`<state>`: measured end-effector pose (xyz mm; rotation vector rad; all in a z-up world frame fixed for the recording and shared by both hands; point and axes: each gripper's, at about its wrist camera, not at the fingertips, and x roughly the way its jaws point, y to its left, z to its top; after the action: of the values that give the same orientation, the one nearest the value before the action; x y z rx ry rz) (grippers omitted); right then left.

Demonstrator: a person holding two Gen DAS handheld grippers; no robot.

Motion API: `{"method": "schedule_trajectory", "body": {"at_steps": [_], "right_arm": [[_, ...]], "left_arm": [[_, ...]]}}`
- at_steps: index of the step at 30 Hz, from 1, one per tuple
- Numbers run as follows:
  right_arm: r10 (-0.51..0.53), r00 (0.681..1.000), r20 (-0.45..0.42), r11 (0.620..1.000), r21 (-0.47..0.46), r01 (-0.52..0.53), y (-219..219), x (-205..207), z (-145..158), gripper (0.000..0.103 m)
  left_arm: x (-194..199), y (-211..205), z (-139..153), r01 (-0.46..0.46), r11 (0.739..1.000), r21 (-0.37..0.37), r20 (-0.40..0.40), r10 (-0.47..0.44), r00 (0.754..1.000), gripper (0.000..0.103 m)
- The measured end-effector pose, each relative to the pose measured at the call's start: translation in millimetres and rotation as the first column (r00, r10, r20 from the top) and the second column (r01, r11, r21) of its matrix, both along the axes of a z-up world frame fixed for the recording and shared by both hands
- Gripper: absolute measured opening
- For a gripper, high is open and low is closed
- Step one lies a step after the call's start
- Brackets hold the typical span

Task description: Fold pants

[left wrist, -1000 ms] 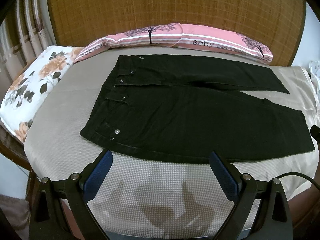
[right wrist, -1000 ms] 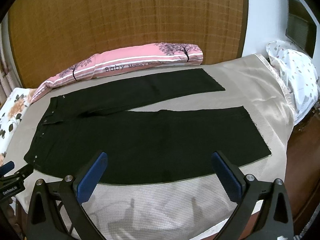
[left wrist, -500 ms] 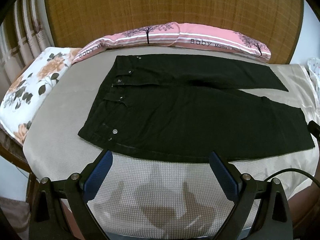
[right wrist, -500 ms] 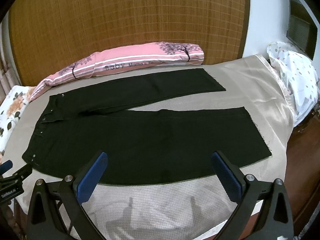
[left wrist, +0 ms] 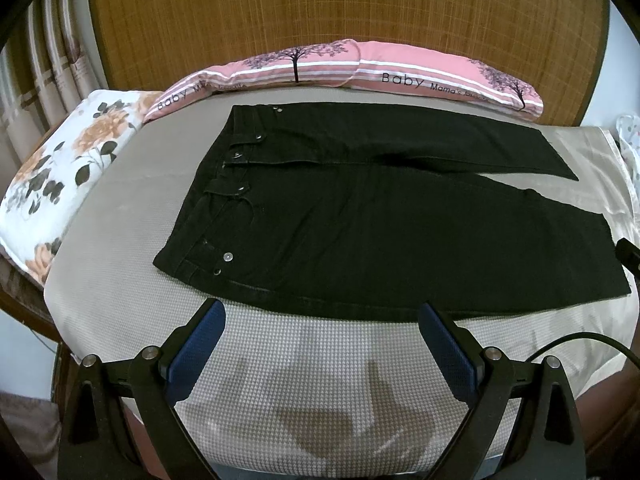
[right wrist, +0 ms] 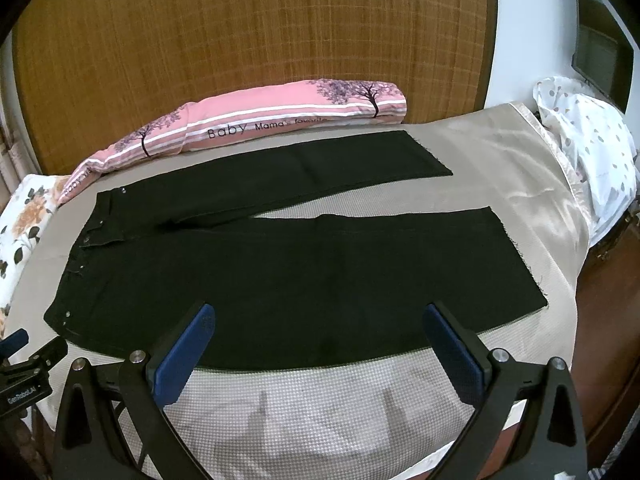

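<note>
Both hand-held grippers hang over the near edge of the bed (left wrist: 120, 292) with jaws spread wide and nothing between them: the left hand-held gripper (left wrist: 320, 320) near the waistband side, the right hand-held gripper (right wrist: 320, 322) toward the leg ends. Just beyond their blue pads (left wrist: 196, 350), black pants (left wrist: 380, 240) lie flat and unfolded on the beige bedcover, waistband left, legs splayed rightward. Farther back, a pink bolster pillow (left wrist: 360, 68) runs along the woven headboard (left wrist: 340, 12), with a floral pillow (left wrist: 60, 168) at the left.

Black pants (right wrist: 304, 272) flat on bed (right wrist: 520, 152), right tool (right wrist: 320, 344) spread
</note>
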<state>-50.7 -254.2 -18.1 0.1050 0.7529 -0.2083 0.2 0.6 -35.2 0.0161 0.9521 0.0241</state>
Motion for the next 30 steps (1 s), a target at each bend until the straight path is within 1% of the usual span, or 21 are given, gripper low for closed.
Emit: {"method": "schedule_trajectory", "body": {"at_steps": [12, 20, 26, 30], "right_arm": [[0.01, 1.0, 0.001, 1.0, 0.002, -0.01, -1, -1, -1, 0.103], [0.019, 1.0, 0.0, 1.0, 0.004, -0.019, -2, 1, 1, 0.103], [0.034, 0.999, -0.022, 0.998, 0.061, -0.032, -6, 14, -1, 0.103], [0.039, 0.999, -0.031, 0.998, 0.051, -0.037, -7, 30, -1, 0.103]], "left_arm": [[-1, 2, 3, -0.004, 1.0, 0.0, 0.009, 0.004, 1.0, 0.097], [2, 8, 8, -0.013, 1.0, -0.013, 0.016, 0.013, 1.0, 0.097], [22, 27, 11, -0.041, 0.999, -0.014, 0.02, 0.042, 0.999, 0.097], [45, 50, 15, -0.069, 0.997, -0.033, 0.024, 0.069, 0.997, 0.097]]}}
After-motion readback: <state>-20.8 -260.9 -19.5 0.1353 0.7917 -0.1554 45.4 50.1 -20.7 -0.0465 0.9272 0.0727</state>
